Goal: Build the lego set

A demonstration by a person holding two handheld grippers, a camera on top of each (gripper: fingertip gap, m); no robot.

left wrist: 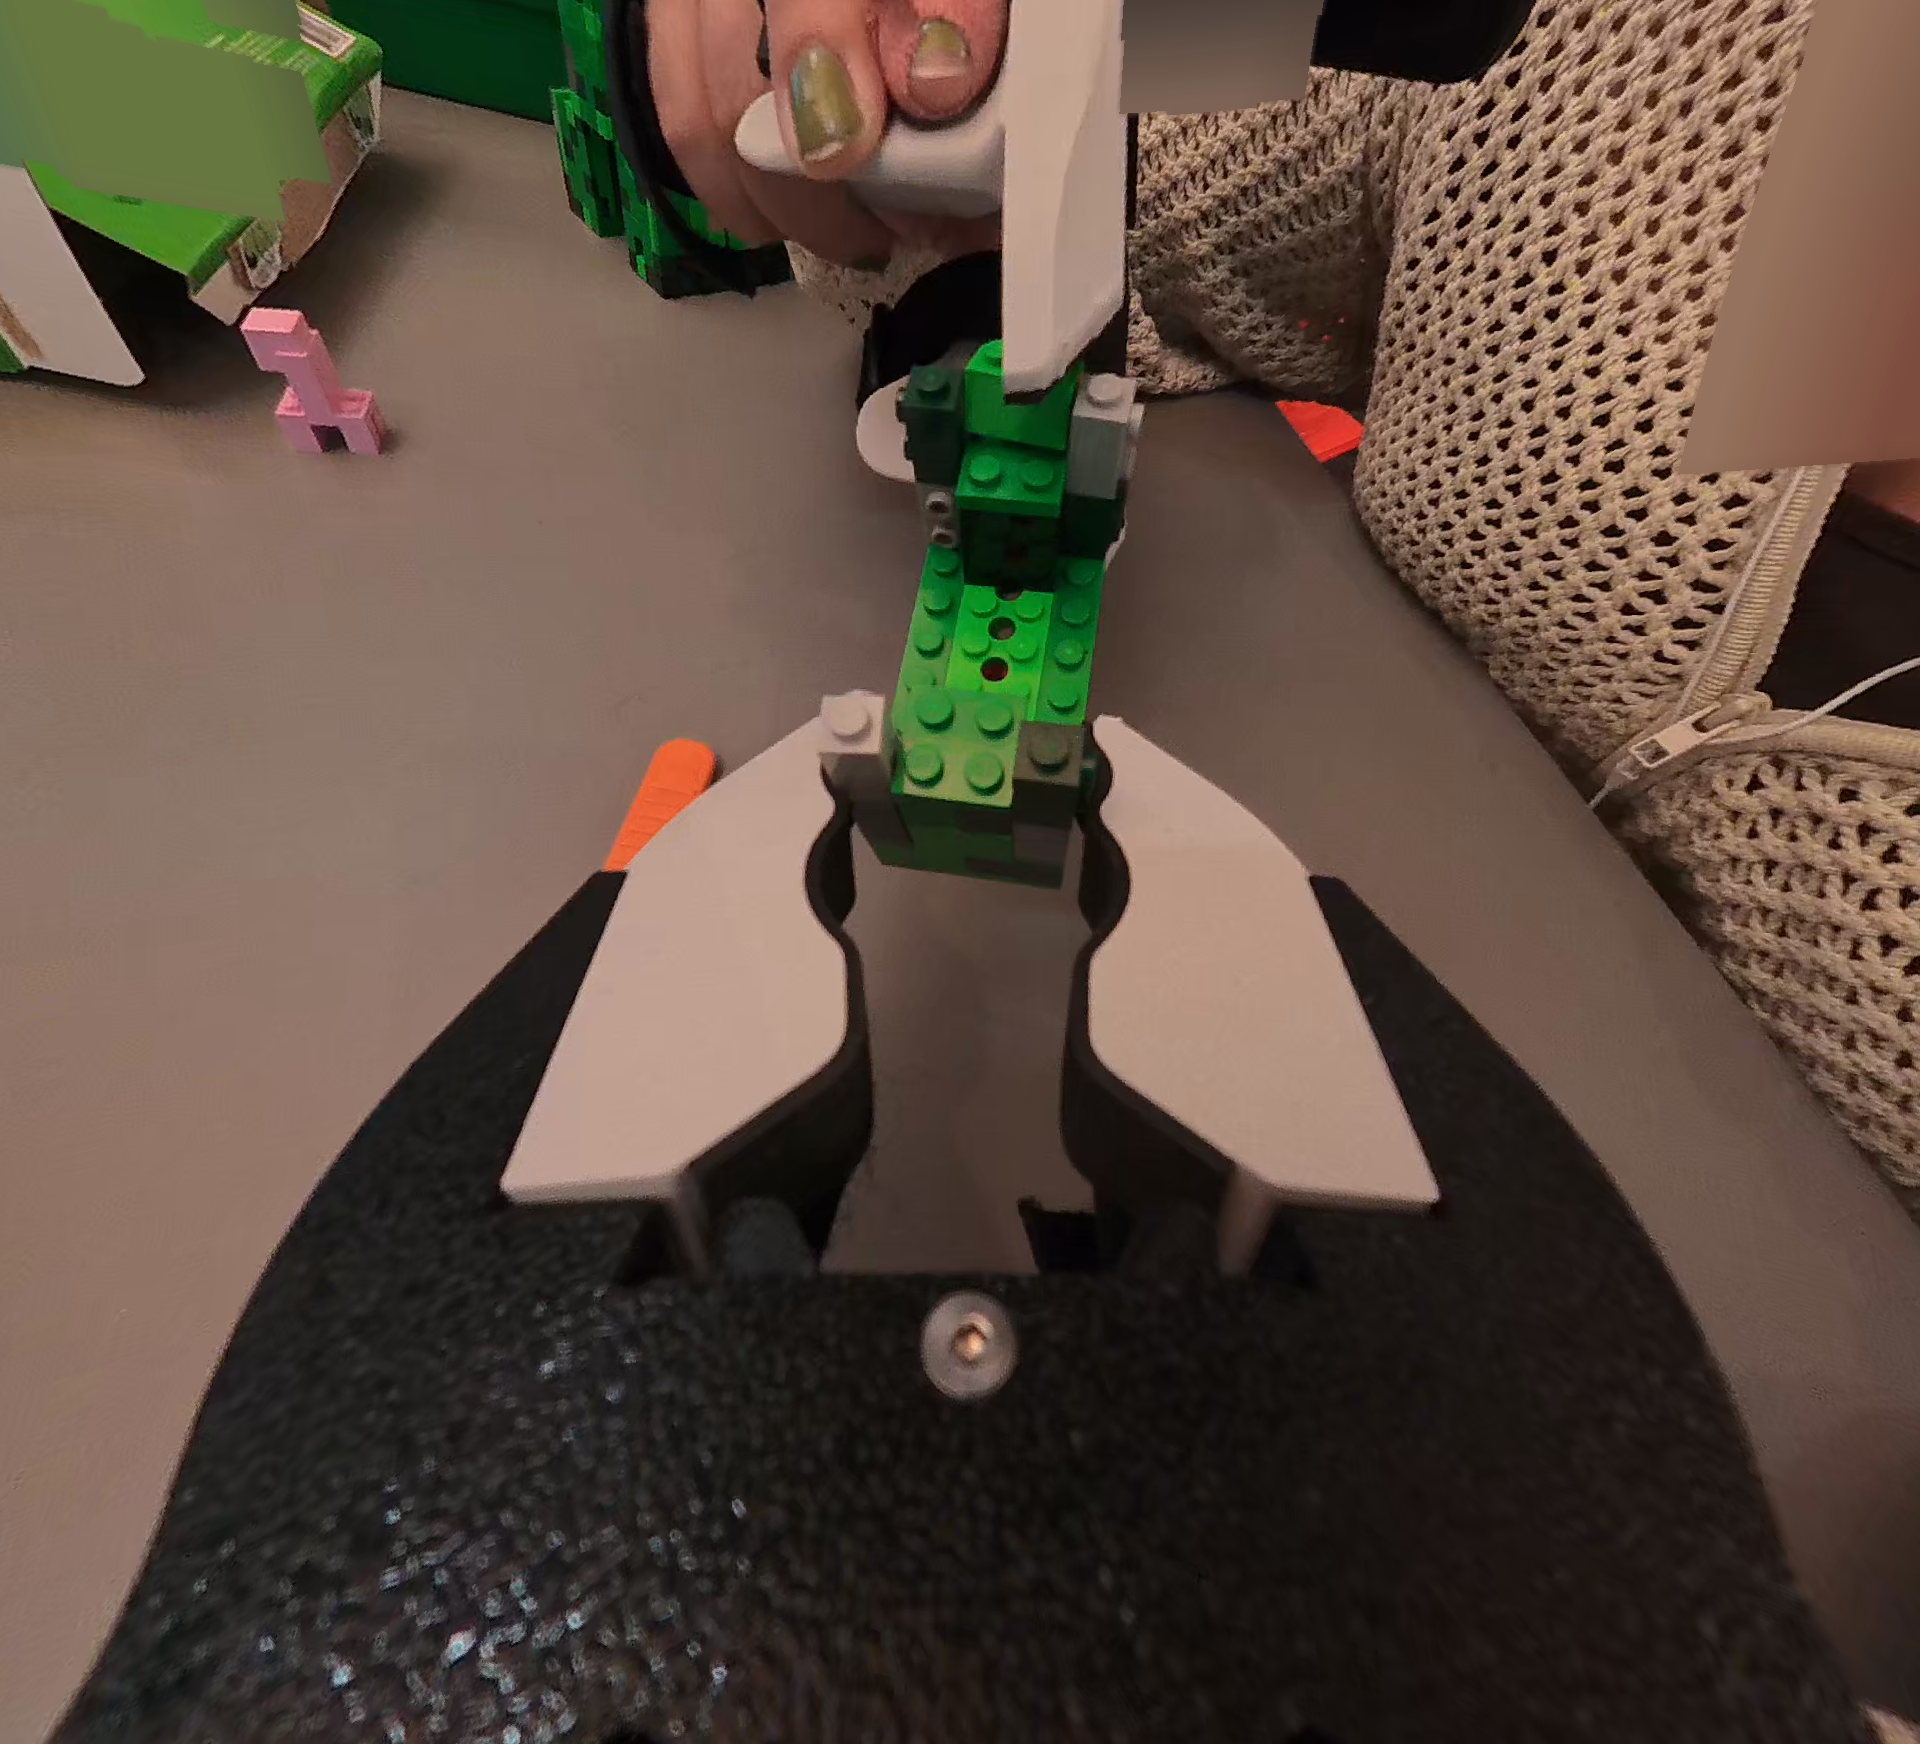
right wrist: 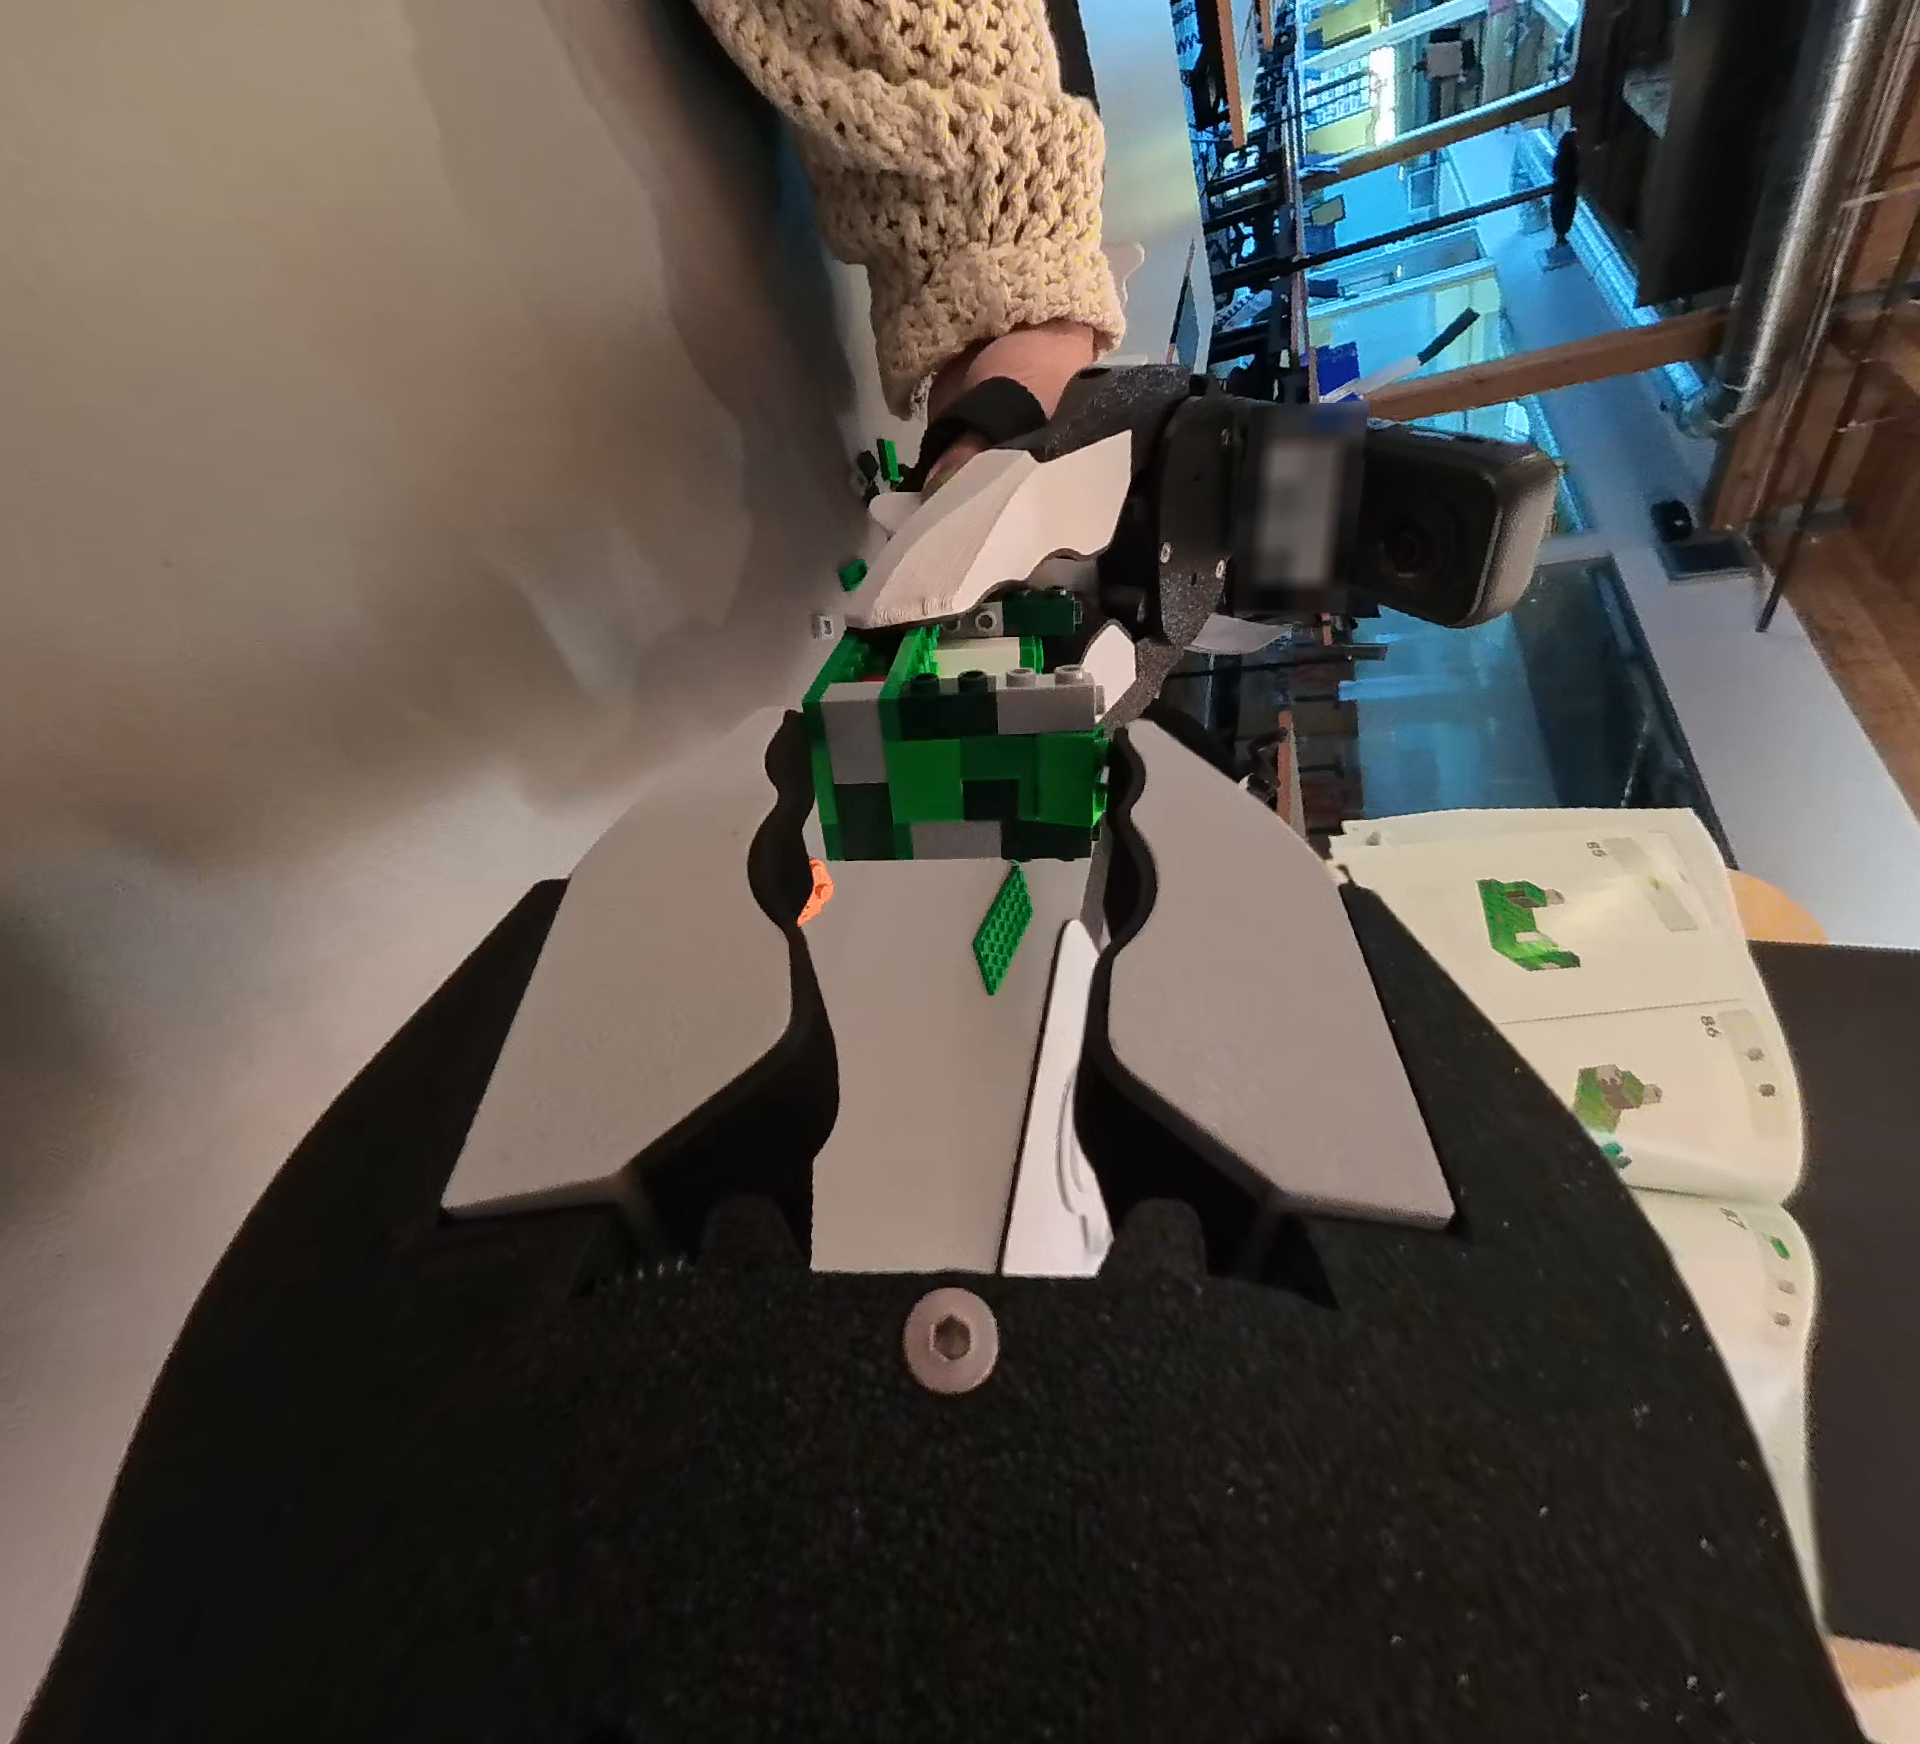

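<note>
We see the lego build (left wrist: pixel 987 655) held above the table (left wrist: pixel 416 655) between both grippers, a brick separator (left wrist: pixel 665 795) on the table just left of it, and a pig figure (left wrist: pixel 317 390) farther left beside the box (left wrist: pixel 177 136).

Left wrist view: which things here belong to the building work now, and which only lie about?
In use:
green lego build
left gripper, shut on its near end
right gripper, shut on its far end

Lying about:
pink lego figure
orange piece
green box
tall green lego model
</note>
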